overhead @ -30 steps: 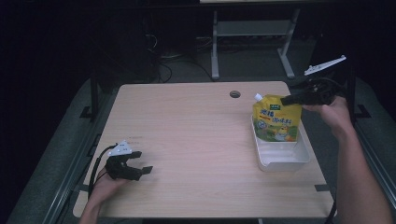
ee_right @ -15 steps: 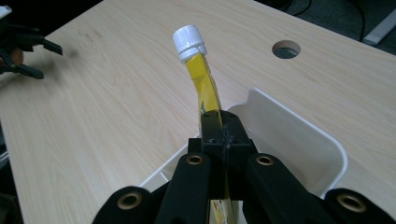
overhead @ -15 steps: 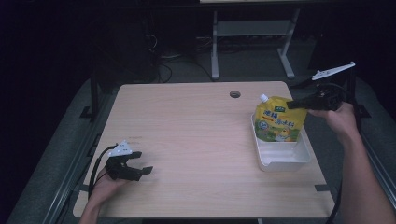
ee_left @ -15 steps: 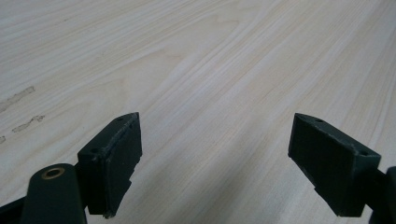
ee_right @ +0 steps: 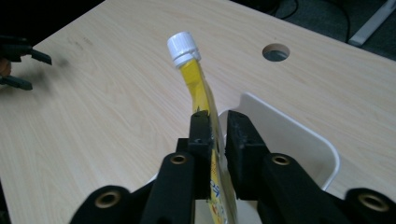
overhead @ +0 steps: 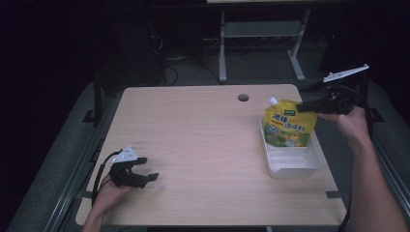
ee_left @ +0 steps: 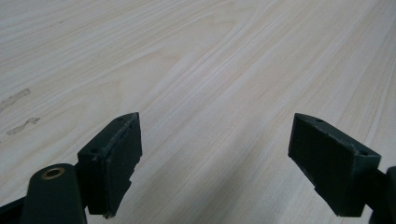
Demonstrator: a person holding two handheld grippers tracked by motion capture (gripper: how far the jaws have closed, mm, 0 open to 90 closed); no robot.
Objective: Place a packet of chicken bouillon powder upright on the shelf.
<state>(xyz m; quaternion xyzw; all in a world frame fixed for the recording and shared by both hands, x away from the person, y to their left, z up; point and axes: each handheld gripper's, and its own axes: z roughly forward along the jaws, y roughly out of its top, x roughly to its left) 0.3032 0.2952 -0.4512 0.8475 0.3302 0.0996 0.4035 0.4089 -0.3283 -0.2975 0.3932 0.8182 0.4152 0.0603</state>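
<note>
"Pouch (overhead: 288,123): where did we have it?"

"At about three o'clock on the table (overhead: 193,135). It stood upright in the far end of the white tray (overhead: 295,173), its bottom down inside and its white cap tilted toward eleven o'clock."

"And our right gripper (overhead: 302,107)?"

"We had it level at the pouch's upper right edge, coming in from three o'clock. Its jaws had just been opening. In the right gripper view the thin top of the pouch (ee_right: 201,88) stood between them, close against one jaw, with a sliver of gap at the other. We read the right gripper (ee_right: 218,116) as slackened, no longer pinching."

"So the placing was done?"

"Mostly, we judged. The pouch was in the tray (ee_right: 322,140) and seemed to stand on its own, though we could not tell whether it leaned on the tray's wall. What we had left was to draw the right gripper back toward three o'clock without brushing the pouch over."

"The left gripper (overhead: 147,169)?"

"We rested it on the table at about seven o'clock, well apart from the tray. In the left gripper view (ee_left: 215,144) its jaws stood wide over bare wood, holding nothing."
</note>
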